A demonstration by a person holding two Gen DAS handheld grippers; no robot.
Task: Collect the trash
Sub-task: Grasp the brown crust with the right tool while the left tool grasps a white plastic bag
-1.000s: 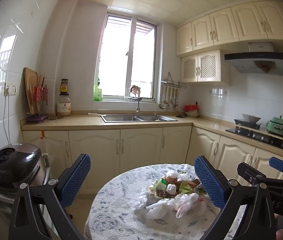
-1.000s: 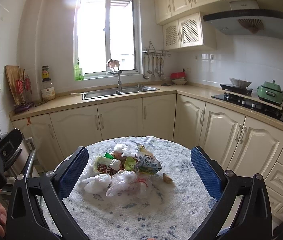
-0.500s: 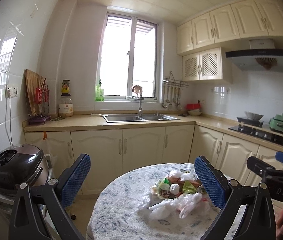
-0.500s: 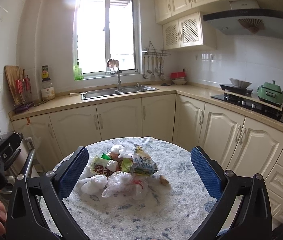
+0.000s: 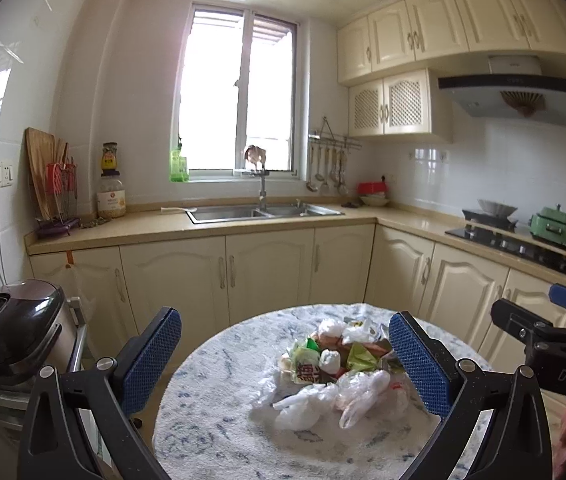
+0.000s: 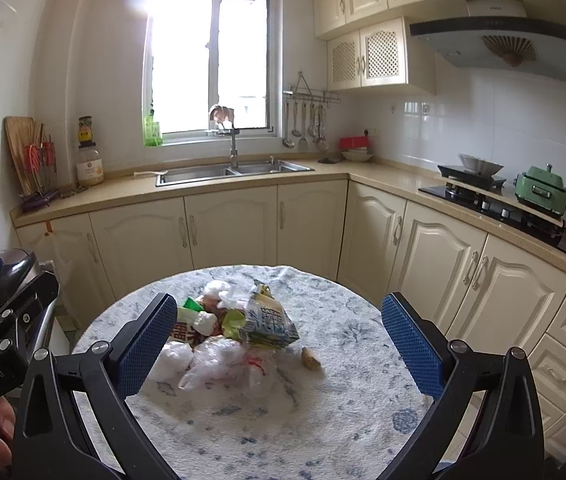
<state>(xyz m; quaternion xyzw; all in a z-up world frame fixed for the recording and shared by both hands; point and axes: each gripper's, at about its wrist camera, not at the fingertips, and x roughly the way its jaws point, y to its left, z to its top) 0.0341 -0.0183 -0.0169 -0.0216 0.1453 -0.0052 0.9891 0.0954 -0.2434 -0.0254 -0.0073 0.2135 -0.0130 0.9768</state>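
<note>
Overhead, both tools, left (image 5: 285, 354) and right (image 6: 279, 338), spread wide above trash pile (image 6: 229, 330) on round kitchen table (image 6: 343, 412).

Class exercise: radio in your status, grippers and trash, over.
Left gripper open, empty. Right gripper open, empty. Heap of crumpled wrappers and clear plastic bags untouched on round blue-patterned table. Nothing in the way.

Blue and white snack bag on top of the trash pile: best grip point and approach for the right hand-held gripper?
Pinch the crumpled top edge of the snack bag, coming from above. It leans tilted on the trash pile with that edge sticking up free, while its lower corner rests on the table. The open right hand-held gripper already straddles it.
</note>
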